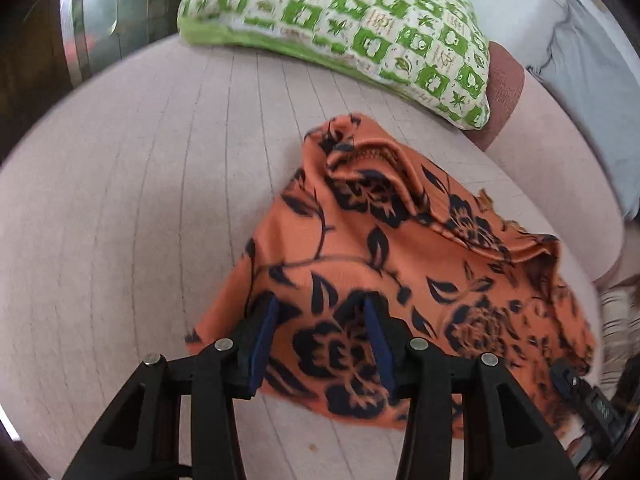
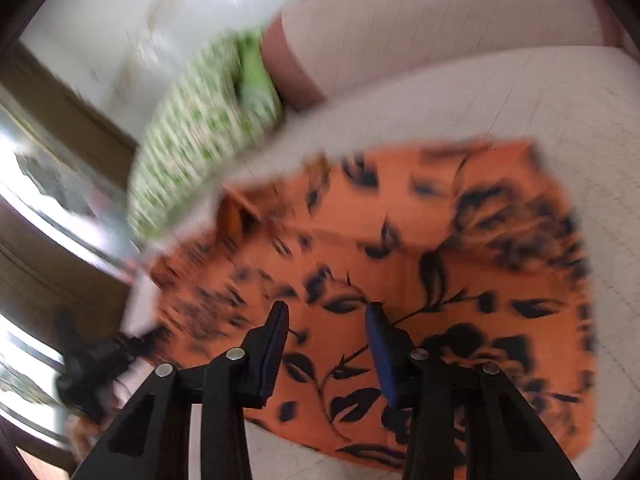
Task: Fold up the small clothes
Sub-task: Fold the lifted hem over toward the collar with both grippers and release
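An orange garment with a dark floral print (image 1: 360, 240) lies on a pale quilted cushion (image 1: 140, 200), partly folded, with its seamed edge bunched at the far end. My left gripper (image 1: 320, 304) hovers over its near left corner, jaws apart, nothing pinched between the blue pads. In the right wrist view the same garment (image 2: 400, 248) spreads flat and blurred. My right gripper (image 2: 328, 308) stands over its near edge, jaws apart and empty. The right gripper's black body (image 1: 592, 400) shows at the garment's right corner.
A green-and-white patterned pillow (image 1: 340, 20) lies at the back of the cushion, with a brown bolster (image 1: 506, 92) behind it. Blue-grey fabric (image 1: 592, 100) lies at far right. The pillow (image 2: 200, 132) is blurred in the right wrist view. Bare cushion extends to the left.
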`<control>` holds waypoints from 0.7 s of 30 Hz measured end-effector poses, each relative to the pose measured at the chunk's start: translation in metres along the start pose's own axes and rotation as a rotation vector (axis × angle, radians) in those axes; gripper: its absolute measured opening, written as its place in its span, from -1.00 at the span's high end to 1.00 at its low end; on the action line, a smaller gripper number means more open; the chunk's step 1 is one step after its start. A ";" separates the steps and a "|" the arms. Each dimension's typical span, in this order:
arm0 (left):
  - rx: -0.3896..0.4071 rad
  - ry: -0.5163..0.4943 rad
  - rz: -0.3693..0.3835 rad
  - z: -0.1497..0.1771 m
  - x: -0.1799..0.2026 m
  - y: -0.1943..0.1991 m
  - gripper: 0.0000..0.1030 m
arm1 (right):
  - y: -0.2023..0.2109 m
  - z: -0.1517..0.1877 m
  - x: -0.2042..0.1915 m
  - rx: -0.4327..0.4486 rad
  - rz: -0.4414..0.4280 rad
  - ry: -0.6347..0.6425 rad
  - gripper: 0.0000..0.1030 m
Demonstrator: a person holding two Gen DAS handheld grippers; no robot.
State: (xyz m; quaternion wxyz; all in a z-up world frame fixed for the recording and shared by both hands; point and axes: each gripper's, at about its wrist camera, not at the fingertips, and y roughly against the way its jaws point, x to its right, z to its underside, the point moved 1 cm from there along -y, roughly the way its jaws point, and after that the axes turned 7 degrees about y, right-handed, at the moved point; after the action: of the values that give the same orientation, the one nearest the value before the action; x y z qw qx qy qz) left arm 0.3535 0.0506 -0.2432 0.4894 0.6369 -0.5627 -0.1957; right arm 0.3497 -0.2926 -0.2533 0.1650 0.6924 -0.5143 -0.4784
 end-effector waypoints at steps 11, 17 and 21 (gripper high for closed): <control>0.015 0.081 0.007 -0.042 -0.009 -0.020 0.12 | -0.017 -0.106 -0.072 0.236 0.113 0.184 0.21; -0.025 0.143 0.006 -0.050 -0.024 -0.023 0.12 | -0.095 -0.043 -0.158 -0.085 -0.164 0.386 0.21; -0.011 0.141 -0.001 -0.054 -0.026 -0.015 0.12 | -0.168 -0.090 -0.186 -0.064 -0.055 0.368 0.21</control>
State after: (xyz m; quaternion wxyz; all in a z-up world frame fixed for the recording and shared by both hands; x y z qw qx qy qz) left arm 0.3965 0.0941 -0.2394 0.5313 0.6466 -0.5254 -0.1534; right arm 0.5151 -0.0842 -0.2390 0.2653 0.7763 -0.4409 -0.3641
